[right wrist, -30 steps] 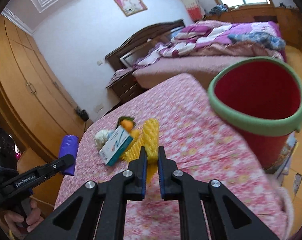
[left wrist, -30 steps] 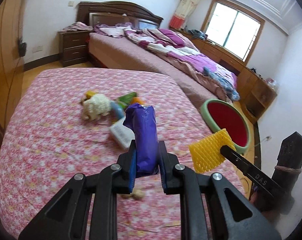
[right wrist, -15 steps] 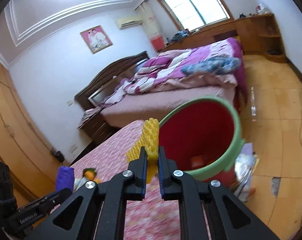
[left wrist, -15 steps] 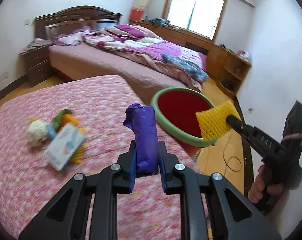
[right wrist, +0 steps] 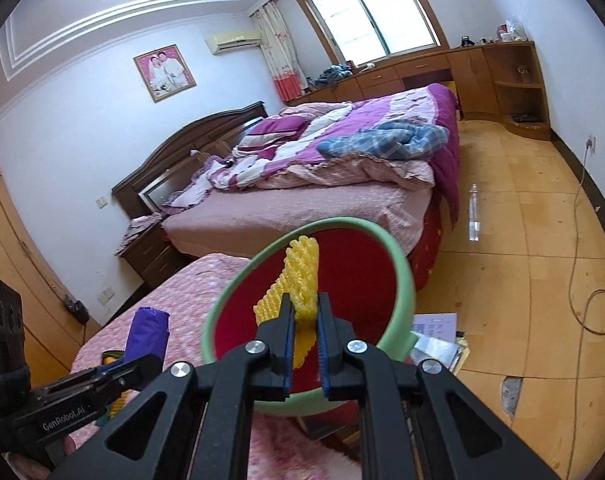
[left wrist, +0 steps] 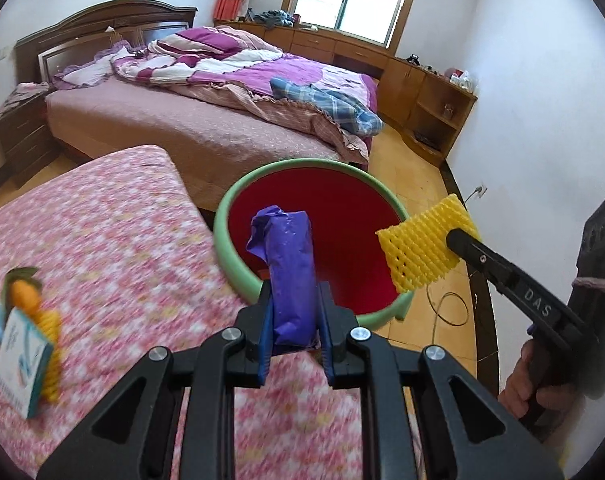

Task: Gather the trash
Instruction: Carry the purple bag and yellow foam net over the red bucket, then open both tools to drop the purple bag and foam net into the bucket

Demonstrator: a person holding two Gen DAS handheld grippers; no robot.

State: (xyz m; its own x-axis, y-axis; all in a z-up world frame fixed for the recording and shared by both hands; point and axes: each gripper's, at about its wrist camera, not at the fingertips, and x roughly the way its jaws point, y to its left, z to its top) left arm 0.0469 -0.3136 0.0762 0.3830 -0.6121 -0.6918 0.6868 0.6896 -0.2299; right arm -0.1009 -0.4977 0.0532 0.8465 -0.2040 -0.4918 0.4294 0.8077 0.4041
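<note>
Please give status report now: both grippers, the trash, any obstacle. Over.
Left gripper shut on purple wrapper. Right gripper shut on yellow foam net. Both near red bin mouth. Nothing in the way.

Purple wrapper (left wrist: 292, 276) looks like crinkled plastic film with slight sheen; yellow foam net (left wrist: 422, 254) is soft matt mesh, open-celled and bumpy. Bucket (left wrist: 238, 272) is smooth plastic, pale green rim matt, red inside slightly glossy; both grippers, left gripper (left wrist: 295, 354) and right gripper (right wrist: 305, 352), are matt black plastic with blue rubbery pads and shiny metal rivets. Pink floral mattress cover (left wrist: 102, 240) is woven cloth, box (left wrist: 20, 368) glossy printed cardboard, floor (right wrist: 534, 248) polished wood, headboard (left wrist: 102, 36) dark varnished wood.
</note>
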